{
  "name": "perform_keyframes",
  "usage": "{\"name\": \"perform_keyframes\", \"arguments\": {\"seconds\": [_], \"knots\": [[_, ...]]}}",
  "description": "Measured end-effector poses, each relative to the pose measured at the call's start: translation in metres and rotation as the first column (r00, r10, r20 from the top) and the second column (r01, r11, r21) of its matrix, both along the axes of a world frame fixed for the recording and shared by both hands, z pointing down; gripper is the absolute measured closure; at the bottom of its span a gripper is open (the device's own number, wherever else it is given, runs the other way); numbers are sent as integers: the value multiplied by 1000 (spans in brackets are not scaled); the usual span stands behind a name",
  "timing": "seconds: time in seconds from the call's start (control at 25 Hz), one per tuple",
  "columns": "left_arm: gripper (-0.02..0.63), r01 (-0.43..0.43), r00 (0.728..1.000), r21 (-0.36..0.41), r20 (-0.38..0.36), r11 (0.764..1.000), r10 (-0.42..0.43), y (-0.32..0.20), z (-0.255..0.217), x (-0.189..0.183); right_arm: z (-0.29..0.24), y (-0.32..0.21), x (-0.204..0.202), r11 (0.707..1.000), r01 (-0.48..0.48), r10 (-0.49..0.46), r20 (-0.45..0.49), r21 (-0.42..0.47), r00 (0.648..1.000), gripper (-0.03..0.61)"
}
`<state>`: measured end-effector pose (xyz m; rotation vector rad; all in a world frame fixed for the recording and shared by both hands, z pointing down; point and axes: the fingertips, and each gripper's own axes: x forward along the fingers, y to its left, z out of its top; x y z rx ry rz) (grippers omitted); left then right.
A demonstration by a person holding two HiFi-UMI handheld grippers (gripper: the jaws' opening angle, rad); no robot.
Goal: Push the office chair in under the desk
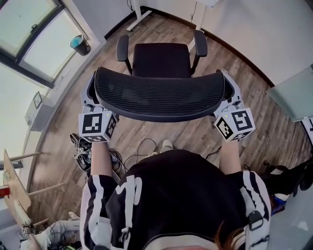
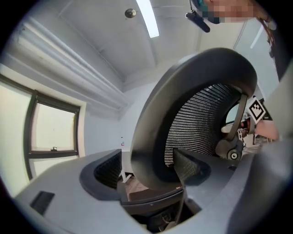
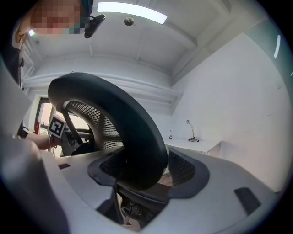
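A black office chair stands in front of me on the wood floor, its mesh backrest (image 1: 159, 95) nearest and its seat (image 1: 161, 59) and two armrests beyond. My left gripper (image 1: 97, 83) straddles the backrest's left end and my right gripper (image 1: 226, 83) its right end. In the left gripper view the backrest frame (image 2: 151, 137) runs between the pads (image 2: 110, 169), and a gap shows on one side. The right gripper view shows the frame (image 3: 137, 137) between the pads (image 3: 182, 168) in the same way, again with a gap. Both grippers are open. A white desk (image 3: 194, 145) stands by the far wall.
White desk feet (image 1: 138, 13) stand past the chair at the top of the head view. A teal bin (image 1: 80, 45) sits by the window (image 1: 29, 34) at the left. Cables (image 1: 142, 149) lie on the floor near my feet. A grey surface (image 1: 293, 93) is at the right.
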<state>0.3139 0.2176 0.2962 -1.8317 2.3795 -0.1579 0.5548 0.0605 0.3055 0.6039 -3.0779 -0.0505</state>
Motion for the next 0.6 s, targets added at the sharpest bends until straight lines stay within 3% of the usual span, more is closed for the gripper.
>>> {"name": "perform_keyframes", "arguments": {"seconds": [0.12,0.16,0.6], "knots": [[294,-53,998,-37,-19,998,52,-9,0,-1,0,-3,-3,1000,-5,4,-5,-11,1000,310],[319,-46,999,-37,-20,998,46,-11,1,1,0,-5,-3,1000,-7,7,-5,-13,1000,310],[319,34,999,-23,-18,999,-35,-21,2,27,1,-34,9,1000,-15,15,-38,-8,999,307]]}}
